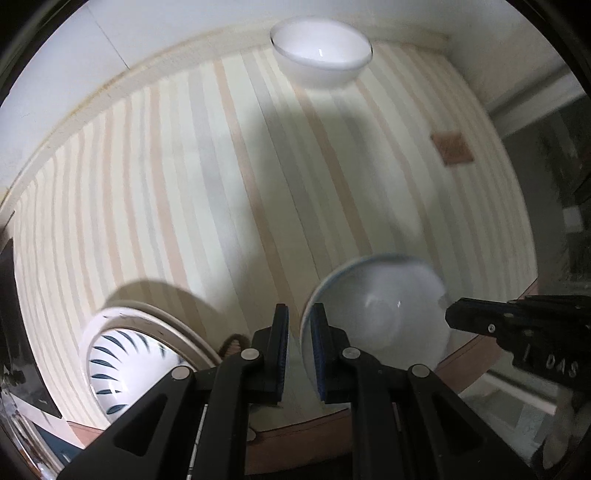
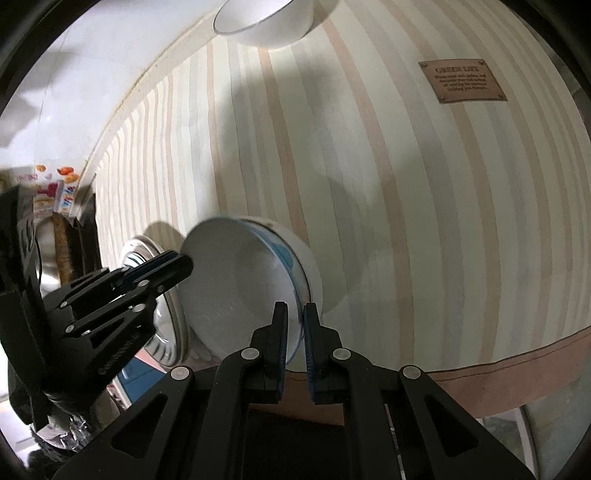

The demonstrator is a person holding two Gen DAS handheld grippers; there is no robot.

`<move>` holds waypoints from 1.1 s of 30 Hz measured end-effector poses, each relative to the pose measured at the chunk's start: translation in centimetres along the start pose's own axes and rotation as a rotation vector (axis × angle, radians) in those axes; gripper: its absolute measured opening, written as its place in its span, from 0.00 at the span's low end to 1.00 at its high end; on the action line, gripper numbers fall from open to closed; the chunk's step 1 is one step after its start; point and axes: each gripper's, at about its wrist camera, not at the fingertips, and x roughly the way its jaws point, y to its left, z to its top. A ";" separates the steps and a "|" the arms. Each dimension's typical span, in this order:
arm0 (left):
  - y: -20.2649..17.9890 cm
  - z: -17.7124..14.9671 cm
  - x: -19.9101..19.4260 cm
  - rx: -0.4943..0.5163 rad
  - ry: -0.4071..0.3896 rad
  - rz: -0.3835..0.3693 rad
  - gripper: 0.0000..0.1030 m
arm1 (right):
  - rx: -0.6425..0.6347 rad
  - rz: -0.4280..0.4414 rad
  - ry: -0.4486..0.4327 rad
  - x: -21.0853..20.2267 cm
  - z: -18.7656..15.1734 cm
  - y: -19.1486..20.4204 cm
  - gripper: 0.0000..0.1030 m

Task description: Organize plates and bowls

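A white bowl with a blue rim line [image 1: 376, 317] [image 2: 243, 291] is held between both grippers above the striped tablecloth. My left gripper [image 1: 300, 314] is shut on its left rim; it also shows in the right wrist view [image 2: 177, 264]. My right gripper [image 2: 295, 314] is shut on its right rim; it shows at the right of the left wrist view [image 1: 452, 314]. A plate with dark blue leaf marks [image 1: 122, 362] [image 2: 166, 325] lies to the left, near the table's front edge. A plain white bowl [image 1: 321, 51] [image 2: 264, 18] stands at the far side.
A striped cloth [image 1: 221, 166] with a brown label [image 2: 461, 81] covers the round table; its brown border [image 2: 517, 373] marks the near edge. A wall runs behind the table. Packets and dark clutter [image 2: 55, 192] stand off the table's left side.
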 end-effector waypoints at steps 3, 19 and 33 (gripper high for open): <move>0.9 1.3 -2.4 -0.037 -0.048 -0.036 0.11 | 0.014 0.044 -0.041 -2.0 1.0 -0.3 0.10; 4.1 19.0 0.8 -0.257 -0.117 -0.128 0.25 | 0.025 0.022 -0.356 -7.5 18.8 -1.4 0.49; 2.2 22.0 6.8 -0.214 -0.044 -0.067 0.14 | 0.020 0.004 -0.282 -0.8 25.2 -1.1 0.17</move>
